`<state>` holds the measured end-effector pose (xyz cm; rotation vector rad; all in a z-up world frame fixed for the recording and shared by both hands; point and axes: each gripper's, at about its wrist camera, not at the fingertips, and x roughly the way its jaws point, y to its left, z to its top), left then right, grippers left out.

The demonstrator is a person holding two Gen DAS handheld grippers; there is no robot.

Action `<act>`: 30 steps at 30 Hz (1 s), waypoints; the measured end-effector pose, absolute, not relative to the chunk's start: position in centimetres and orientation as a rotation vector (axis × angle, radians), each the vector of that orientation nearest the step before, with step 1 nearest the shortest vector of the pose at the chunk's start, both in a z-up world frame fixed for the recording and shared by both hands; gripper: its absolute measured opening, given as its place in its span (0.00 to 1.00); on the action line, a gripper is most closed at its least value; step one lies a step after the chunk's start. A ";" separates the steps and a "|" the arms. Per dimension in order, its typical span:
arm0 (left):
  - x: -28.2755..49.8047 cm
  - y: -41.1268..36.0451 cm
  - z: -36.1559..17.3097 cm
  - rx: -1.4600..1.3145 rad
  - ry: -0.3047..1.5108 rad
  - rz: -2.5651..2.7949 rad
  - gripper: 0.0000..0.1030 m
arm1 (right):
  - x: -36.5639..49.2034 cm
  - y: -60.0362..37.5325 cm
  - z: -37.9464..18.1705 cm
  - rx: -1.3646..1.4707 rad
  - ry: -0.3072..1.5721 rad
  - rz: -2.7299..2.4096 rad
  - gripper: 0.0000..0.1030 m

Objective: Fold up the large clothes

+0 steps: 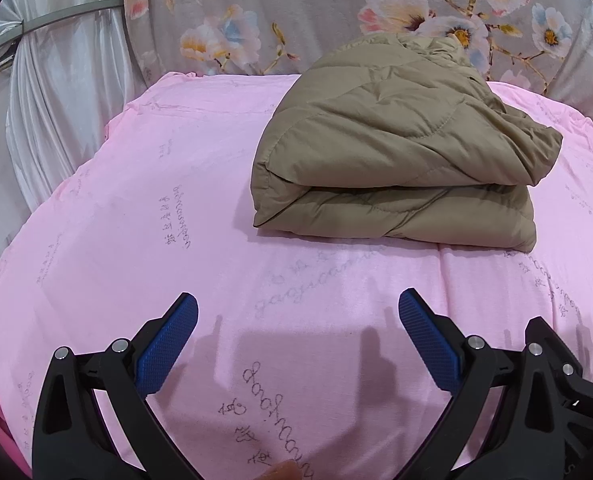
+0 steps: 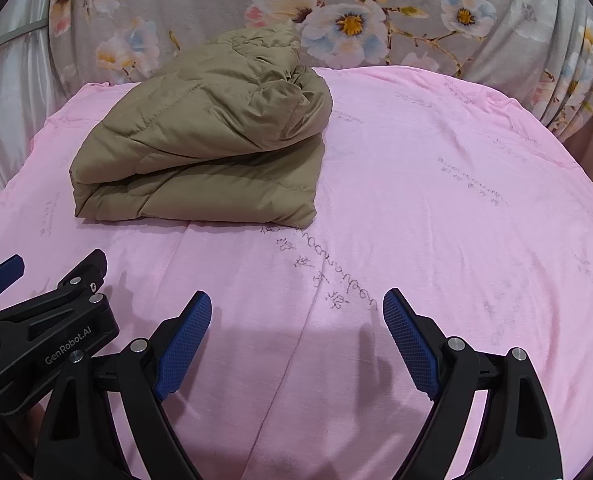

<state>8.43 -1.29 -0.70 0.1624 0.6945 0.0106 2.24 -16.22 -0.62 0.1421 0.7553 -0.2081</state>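
Observation:
A tan quilted puffer jacket point(image 1: 400, 148) lies folded into a thick bundle on the pink sheet point(image 1: 176, 216); it also shows in the right wrist view point(image 2: 204, 140), at the far left of the bed. My left gripper point(image 1: 298, 306) is open and empty, held above the sheet well in front of the jacket. My right gripper point(image 2: 296, 304) is open and empty too, beside the left one, in front and to the right of the jacket. Each gripper shows at the edge of the other's view.
The pink sheet point(image 2: 436, 200) covers a bed and bears faint printed writing. A floral grey fabric point(image 1: 296, 12) hangs behind the bed. White curtains point(image 1: 44, 92) hang at the left.

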 end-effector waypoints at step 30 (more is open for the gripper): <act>8.0 -1.4 -0.6 0.174 0.668 0.013 0.95 | 2.1 -16.0 -0.6 0.135 0.741 -0.237 0.83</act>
